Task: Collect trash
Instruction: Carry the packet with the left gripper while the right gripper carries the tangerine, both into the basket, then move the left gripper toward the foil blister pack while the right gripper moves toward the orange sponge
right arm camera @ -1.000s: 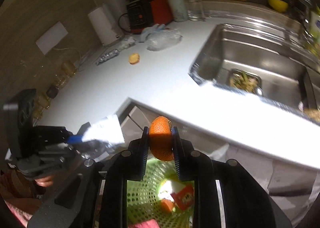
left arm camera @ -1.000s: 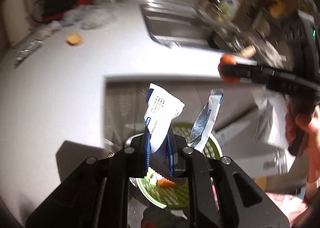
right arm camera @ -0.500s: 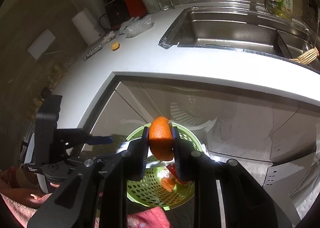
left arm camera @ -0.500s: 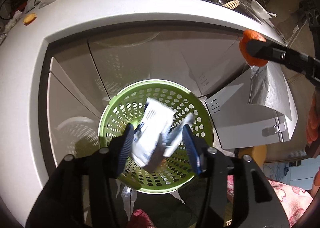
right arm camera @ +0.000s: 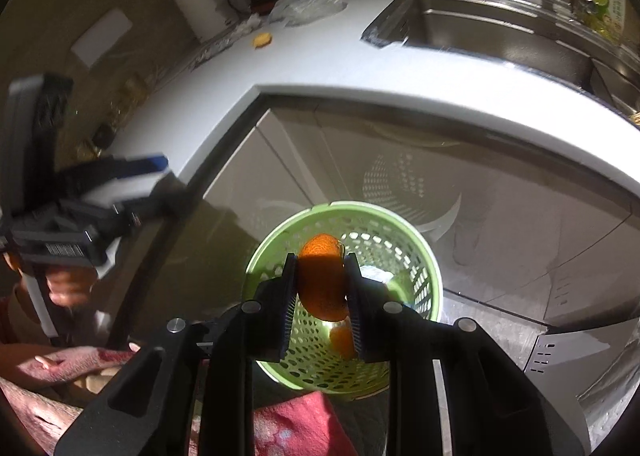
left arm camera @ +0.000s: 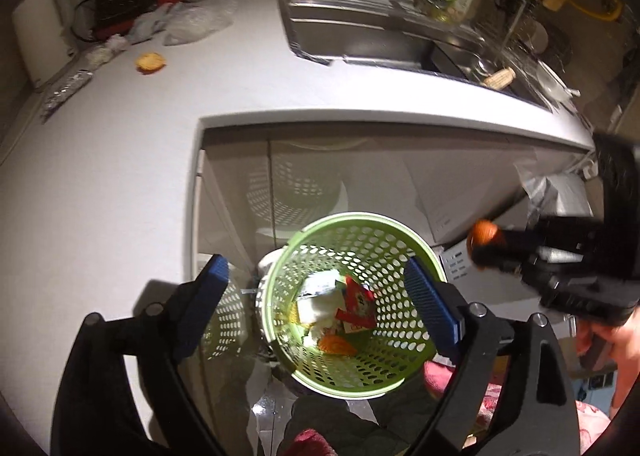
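Trash wrappers (left arm camera: 320,298) that the left claw (left arm camera: 316,292) was pinching a second ago now lie in the green basket (left arm camera: 416,252); its jaws have just been opening and stand released with nothing between them, so that drop looks done. The right claw (right arm camera: 322,288) is clenched on one orange peel (right arm camera: 322,280), above the basket's mouth, probably next to go in. Counted: two claws, one basket, one held peel, one orange scrap (left arm camera: 336,344) in the basket, one yellowish scrap (left arm camera: 150,62) out on the white surface (left arm camera: 120,160).
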`<control>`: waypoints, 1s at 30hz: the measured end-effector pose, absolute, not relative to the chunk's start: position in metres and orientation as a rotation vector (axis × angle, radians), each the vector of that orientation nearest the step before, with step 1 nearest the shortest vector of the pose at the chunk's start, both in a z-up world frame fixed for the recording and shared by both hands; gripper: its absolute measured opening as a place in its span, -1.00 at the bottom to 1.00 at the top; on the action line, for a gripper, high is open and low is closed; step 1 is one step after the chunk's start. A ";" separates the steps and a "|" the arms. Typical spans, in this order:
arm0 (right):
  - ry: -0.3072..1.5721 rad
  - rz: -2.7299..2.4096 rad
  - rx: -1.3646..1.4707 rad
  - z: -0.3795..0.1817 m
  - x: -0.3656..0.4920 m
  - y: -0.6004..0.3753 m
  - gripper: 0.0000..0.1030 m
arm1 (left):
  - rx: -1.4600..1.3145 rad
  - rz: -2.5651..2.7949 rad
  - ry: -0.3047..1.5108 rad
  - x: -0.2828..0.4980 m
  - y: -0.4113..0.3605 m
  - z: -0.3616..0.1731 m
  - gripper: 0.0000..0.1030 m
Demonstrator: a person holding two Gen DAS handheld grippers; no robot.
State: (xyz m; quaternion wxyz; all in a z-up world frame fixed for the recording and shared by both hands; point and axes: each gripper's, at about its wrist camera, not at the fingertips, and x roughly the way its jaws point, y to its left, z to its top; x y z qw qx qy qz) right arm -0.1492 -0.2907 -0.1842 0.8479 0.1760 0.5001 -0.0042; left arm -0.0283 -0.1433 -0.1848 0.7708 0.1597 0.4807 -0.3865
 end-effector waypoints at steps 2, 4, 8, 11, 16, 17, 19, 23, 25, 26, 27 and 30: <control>1.085 0.007 0.362 -0.194 -0.147 -0.285 -0.37 | 0.327 -0.812 1.035 -0.022 -0.136 -0.180 0.69; 1.107 0.017 0.344 -0.201 -0.145 -0.279 0.03 | 0.313 -0.795 1.028 -0.018 -0.131 -0.177 0.71; 1.114 0.010 0.323 -0.205 -0.140 -0.276 0.49 | 0.299 -0.774 1.020 -0.017 -0.127 -0.173 0.72; 1.107 -0.001 0.324 -0.203 -0.137 -0.278 0.66 | 0.296 -0.766 1.014 -0.017 -0.126 -0.172 0.73; 1.094 -0.011 0.311 -0.196 -0.131 -0.280 0.75 | 0.299 -0.758 1.003 -0.017 -0.124 -0.170 0.73; 1.092 -0.013 0.308 -0.195 -0.129 -0.279 0.77 | 0.298 -0.756 1.003 -0.017 -0.123 -0.170 0.73; 1.091 -0.016 0.300 -0.192 -0.126 -0.279 0.82 | 0.295 -0.750 1.003 -0.016 -0.123 -0.169 0.73; 1.083 -0.022 0.271 -0.186 -0.119 -0.276 0.94 | 0.285 -0.738 1.003 -0.015 -0.125 -0.167 0.73; 1.081 -0.025 0.251 -0.182 -0.115 -0.277 0.95 | 0.278 -0.731 1.000 -0.013 -0.126 -0.164 0.75; 1.081 -0.022 0.243 -0.180 -0.113 -0.278 0.95 | 0.273 -0.726 0.999 -0.012 -0.127 -0.162 0.76; 1.081 -0.018 0.233 -0.177 -0.109 -0.278 0.95 | 0.267 -0.719 0.997 -0.010 -0.128 -0.160 0.78; 1.076 0.004 0.203 -0.168 -0.097 -0.282 0.95 | 0.247 -0.697 0.992 -0.005 -0.130 -0.155 0.82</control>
